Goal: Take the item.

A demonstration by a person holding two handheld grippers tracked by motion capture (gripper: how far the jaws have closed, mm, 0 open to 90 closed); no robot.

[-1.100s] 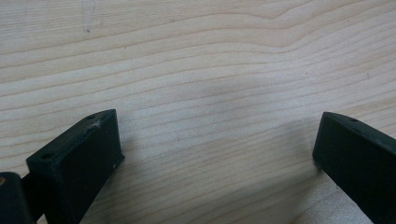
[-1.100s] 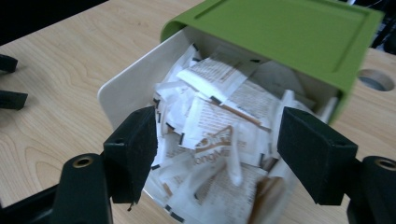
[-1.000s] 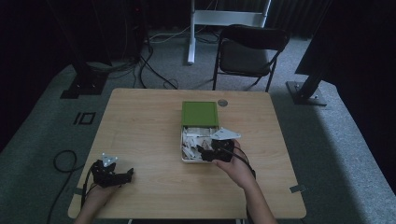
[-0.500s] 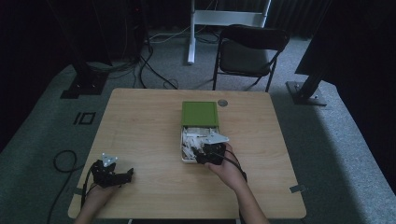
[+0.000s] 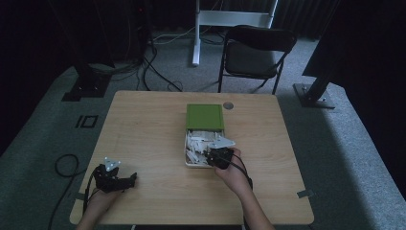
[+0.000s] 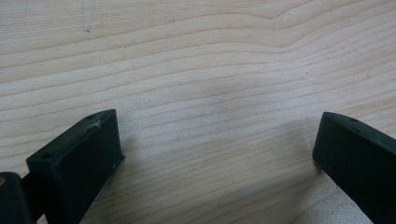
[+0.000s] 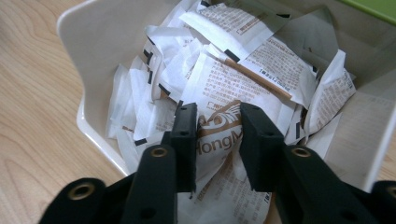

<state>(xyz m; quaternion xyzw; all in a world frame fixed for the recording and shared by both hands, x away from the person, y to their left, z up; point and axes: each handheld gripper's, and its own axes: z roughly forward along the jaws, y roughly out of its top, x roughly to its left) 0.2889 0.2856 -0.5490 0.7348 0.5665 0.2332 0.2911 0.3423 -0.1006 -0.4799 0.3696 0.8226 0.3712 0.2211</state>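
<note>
The right gripper (image 7: 217,140) is down inside a shallow white rectangular tray (image 7: 100,42) that sits near the middle of the light wooden table (image 5: 143,124), a little toward the right edge. In the right gripper view its two black jaws stand close together on either side of a white paper sachet with brown print (image 7: 219,133); the sachet bulges up between them and the jaws appear to pinch it, though whether it is lifted off the pile cannot be told. The sachet lies on top of a heap of similar white paper packets (image 7: 261,60) that fills the tray, some showing a thin brown stick through the wrapper.

In the high view the right gripper (image 5: 221,157) sits over the tray's near right corner, held by the person's right hand (image 5: 235,173). A flat green rectangular lid (image 5: 205,116) lies against the tray's far end, and a small round grey disc (image 5: 228,105) is set in the table just beside the lid, near the far edge.

The left gripper (image 5: 113,178) rests near the table's near left corner, well apart from the tray. In the left gripper view its jaws stand wide apart over bare wood with nothing between them.
</note>
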